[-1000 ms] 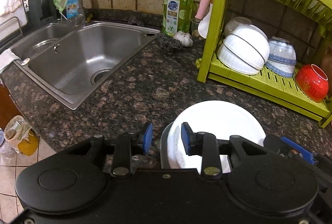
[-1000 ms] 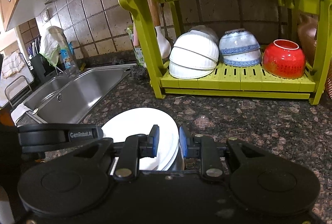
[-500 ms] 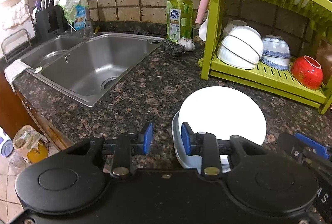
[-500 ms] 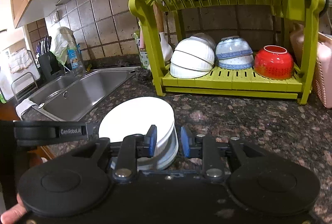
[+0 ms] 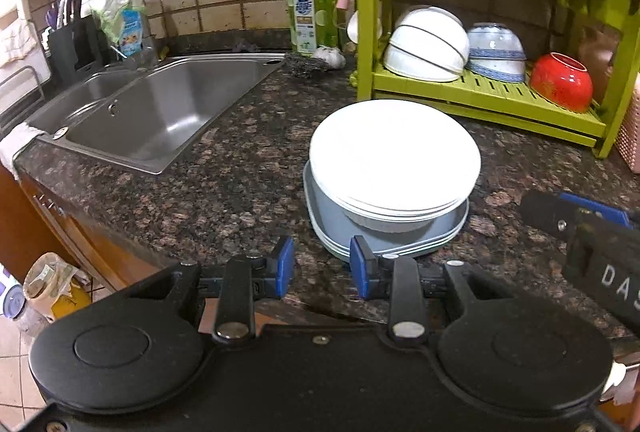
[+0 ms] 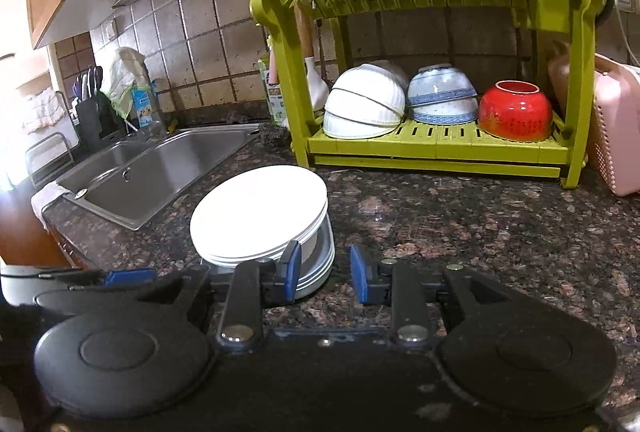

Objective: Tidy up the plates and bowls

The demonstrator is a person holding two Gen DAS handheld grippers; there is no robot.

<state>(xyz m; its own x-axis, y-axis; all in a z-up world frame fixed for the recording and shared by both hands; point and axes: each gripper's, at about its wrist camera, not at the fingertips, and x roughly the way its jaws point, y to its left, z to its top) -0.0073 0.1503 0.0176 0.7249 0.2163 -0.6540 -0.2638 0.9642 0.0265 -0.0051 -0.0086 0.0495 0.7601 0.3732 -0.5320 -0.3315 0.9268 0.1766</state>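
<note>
White round plates (image 5: 394, 152) sit stacked on grey squarish dishes (image 5: 332, 208) near the speckled granite worktop's (image 5: 240, 168) front edge. Both the left gripper (image 5: 321, 266) and right gripper (image 6: 325, 268) stand partly open, gripping nothing, close beside the stack.

Glossy white plates (image 5: 394, 152); speckled stone counter (image 5: 248, 168) (polished), brushed-steel sink (image 5: 168, 104)

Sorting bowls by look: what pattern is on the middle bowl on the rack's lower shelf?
White round ceramic bowl with blue bands; clearest in the right wrist view.
</note>
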